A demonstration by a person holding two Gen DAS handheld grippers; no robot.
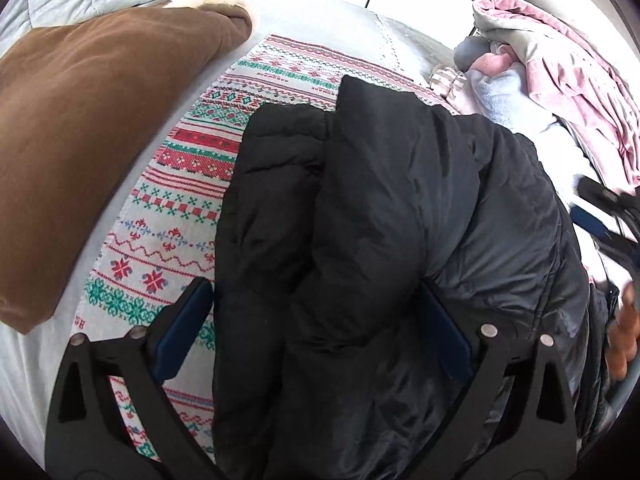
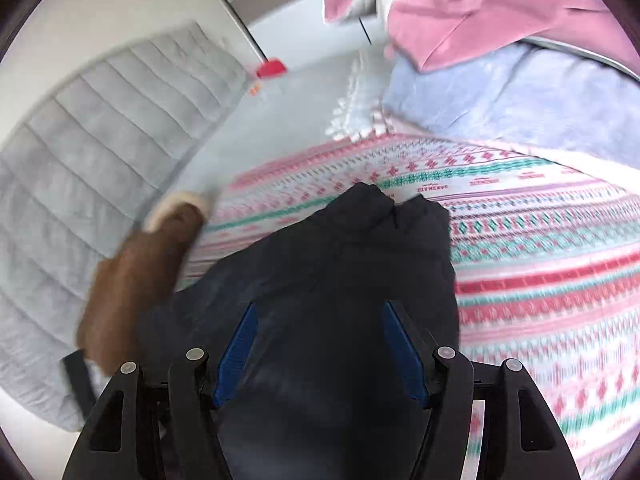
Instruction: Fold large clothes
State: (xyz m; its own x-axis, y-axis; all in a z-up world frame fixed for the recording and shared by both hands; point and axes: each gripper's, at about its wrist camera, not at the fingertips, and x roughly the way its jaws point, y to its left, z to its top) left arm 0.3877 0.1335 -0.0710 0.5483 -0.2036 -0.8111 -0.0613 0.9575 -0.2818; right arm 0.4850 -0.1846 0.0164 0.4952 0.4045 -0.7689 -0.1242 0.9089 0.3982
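A black padded jacket [image 1: 380, 220] lies bunched on a patterned red, green and white cloth [image 1: 168, 216]. My left gripper [image 1: 316, 312] has its jaws wide apart with a thick fold of the jacket between the blue pads [image 1: 184, 332]. In the right wrist view the jacket [image 2: 328, 264] also fills the space between the blue pads [image 2: 236, 356] of my right gripper [image 2: 320, 356], whose jaws stand apart around the fabric. The right gripper [image 1: 604, 216] shows at the right edge of the left wrist view. The right view is blurred.
A brown garment [image 1: 92, 128] lies left of the jacket, also in the right wrist view [image 2: 136, 284]. A grey quilted blanket [image 2: 100, 148] lies behind it. A heap of pink and light blue clothes [image 1: 552, 76] sits at the right. A small red object [image 2: 271, 68] lies far back.
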